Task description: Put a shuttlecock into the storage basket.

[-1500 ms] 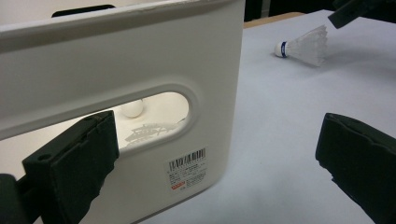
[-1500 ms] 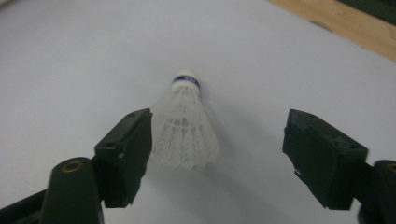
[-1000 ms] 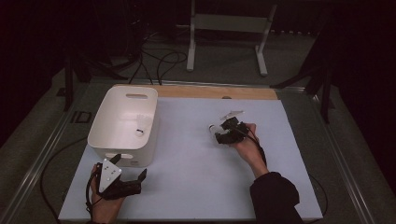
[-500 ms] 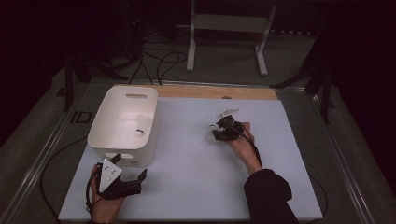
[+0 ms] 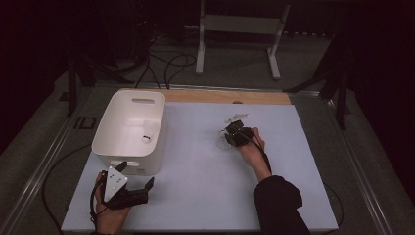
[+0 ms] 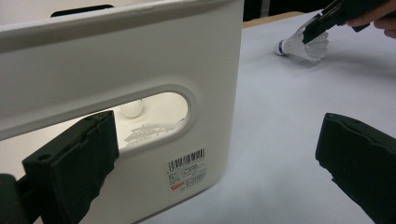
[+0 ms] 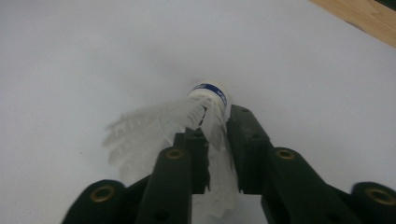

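A person sits at a table covered with a pale lavender-white sheet (image 5: 195, 186), a two-jaw black gripper in each hand. The right gripper (image 5: 230, 138) is out over the middle of the sheet, a little right of centre, and its jaws are pinched on the feather skirt of a white shuttlecock with a blue-banded cork tip (image 7: 205, 109). In the right gripper view the feathers fan out to the left of the jaws and some run down between them, while the cork points away from the hand. From the left gripper view the same shuttlecock (image 6: 301, 45) sits low over the sheet, cork to the left, with the gripper's dark jaws closed across its skirt; whether the feathers touch the sheet I cannot tell.

The left gripper (image 5: 139, 182) rests at the near left corner of the sheet, just in front of a white rectangular plastic tub with oval handle cut-outs (image 5: 110, 132). Its jaws are spread wide and hold nothing; in its own view one black pad (image 6: 77, 161) sits before the tub's near wall and the other stands over bare sheet to the right. A barcode sticker (image 6: 186, 169) is stuck low on that wall. Through the handle slot a second white shuttlecock (image 6: 140, 122) shows lying inside the tub, and it is also seen from above (image 5: 148, 133) on the tub's floor.

A strip of bare wooden tabletop (image 5: 225, 96) runs along the far edge of the sheet.
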Demonstrator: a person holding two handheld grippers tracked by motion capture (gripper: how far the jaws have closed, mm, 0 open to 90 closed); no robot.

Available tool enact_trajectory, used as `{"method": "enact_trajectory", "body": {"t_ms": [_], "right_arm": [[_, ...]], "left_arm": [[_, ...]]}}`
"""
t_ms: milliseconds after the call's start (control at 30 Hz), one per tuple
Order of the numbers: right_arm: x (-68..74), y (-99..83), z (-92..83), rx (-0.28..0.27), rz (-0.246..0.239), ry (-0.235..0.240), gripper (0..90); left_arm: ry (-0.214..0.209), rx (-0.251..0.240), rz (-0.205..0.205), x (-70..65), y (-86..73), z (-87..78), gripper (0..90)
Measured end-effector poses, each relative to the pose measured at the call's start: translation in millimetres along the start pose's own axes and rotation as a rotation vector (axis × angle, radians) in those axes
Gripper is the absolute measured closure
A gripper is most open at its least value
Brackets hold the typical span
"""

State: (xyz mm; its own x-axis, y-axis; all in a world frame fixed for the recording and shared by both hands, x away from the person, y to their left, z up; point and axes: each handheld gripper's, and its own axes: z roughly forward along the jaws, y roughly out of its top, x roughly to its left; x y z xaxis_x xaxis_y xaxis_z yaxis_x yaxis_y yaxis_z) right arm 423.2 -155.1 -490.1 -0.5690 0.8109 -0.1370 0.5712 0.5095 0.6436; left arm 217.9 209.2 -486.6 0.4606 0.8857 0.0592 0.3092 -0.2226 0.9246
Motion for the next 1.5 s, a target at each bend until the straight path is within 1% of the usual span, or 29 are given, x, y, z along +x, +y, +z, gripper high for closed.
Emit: {"method": "enact_trajectory", "body": {"t_ms": [200, 300, 567, 700, 967, 1133, 1500], "right_arm": [[0.1, -0.6, -1.2, 0.005, -0.004, 0.012, 87.0], [0.2, -0.3, -4.3, 0.004, -0.001, 0.015, 88.2], [2.1, -0.5, -12.5, 0.002, -0.002, 0.017, 88.7], [1.9, -0.2, -18.9, -0.013, 0.018, 0.024, 88.7], [3.4, 0.9, -25.8, -0.02, 0.014, 0.026, 88.9], [3.2, 2.0, -30.9, -0.032, 0.038, 0.046, 88.9], [4.2, 3.3, -37.6, -0.048, 0.043, 0.048, 88.9]], "left_arm": [[0.0, 0.0, 0.0, -0.1, 0.0, -0.2, 0.1], [0.0, 0.0, 0.001, -0.1, 0.0, -0.2, 0.1], [0.001, -0.002, -0.003, 0.0, -0.1, -0.4, 0.1], [0.0, 0.001, -0.001, 0.1, -0.1, -0.2, 0.1], [-0.001, 0.001, -0.001, -0.2, -0.1, -0.2, 0.1], [-0.001, 0.002, 0.0, -0.4, -0.2, 0.1, 0.1], [0.0, 0.001, 0.0, -0.2, -0.2, -0.2, 0.1]]}}
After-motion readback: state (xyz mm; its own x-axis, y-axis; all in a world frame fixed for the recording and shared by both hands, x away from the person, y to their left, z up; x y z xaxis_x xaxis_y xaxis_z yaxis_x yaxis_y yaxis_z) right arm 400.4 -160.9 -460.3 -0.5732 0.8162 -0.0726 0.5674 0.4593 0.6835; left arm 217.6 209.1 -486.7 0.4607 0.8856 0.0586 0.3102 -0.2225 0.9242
